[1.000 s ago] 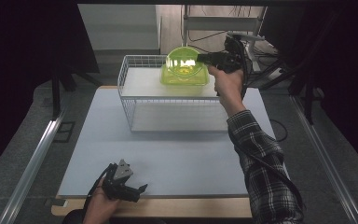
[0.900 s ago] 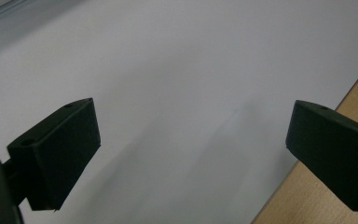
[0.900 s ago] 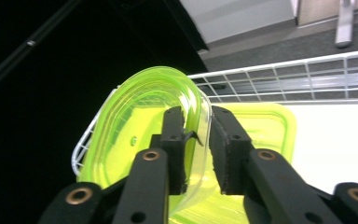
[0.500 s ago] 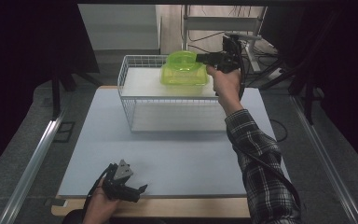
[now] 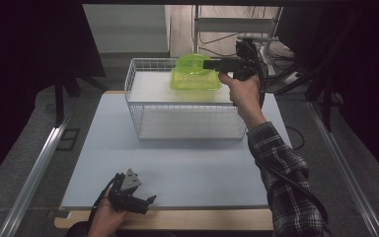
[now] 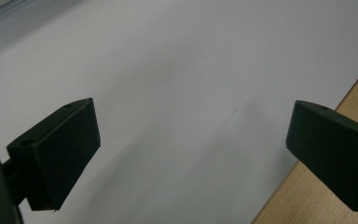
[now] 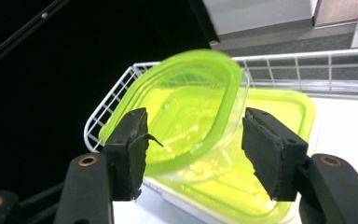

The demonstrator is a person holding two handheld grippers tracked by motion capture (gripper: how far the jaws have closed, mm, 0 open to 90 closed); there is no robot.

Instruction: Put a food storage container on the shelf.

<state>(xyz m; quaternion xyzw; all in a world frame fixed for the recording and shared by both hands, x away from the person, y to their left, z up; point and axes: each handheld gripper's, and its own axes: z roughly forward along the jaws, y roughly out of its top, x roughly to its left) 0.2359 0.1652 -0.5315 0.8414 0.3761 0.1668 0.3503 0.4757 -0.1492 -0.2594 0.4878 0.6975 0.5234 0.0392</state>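
- The pale grey tabletop (image 5: 187, 163) is bare across its middle; the white wire-mesh basket rack (image 5: 143, 91) stands at its 12 o'clock edge, so anything that slides off the rack's far side would likely drop beyond the tabletop.
- On the rack's white top shelf, toward 1 o'clock, sits a lime-green translucent plastic container (image 5: 195, 80), with a second, similar oval tub (image 7: 186, 112) tilted on top of it. I cannot tell whether the tilted tub is seated or just leaning; a nudge could tip it off.
- The right hand-held gripper (image 7: 193, 149) has its jaws wide apart on either side of the tilted tub, touching nothing that I can see. Closing on thin, slick plastic risks squeezing it out sideways or shoving the lower container along the shelf.
- The left hand-held gripper (image 5: 128, 192) rests at 7 o'clock near the wooden edge, jaws spread and empty, too far off to steady the stack.
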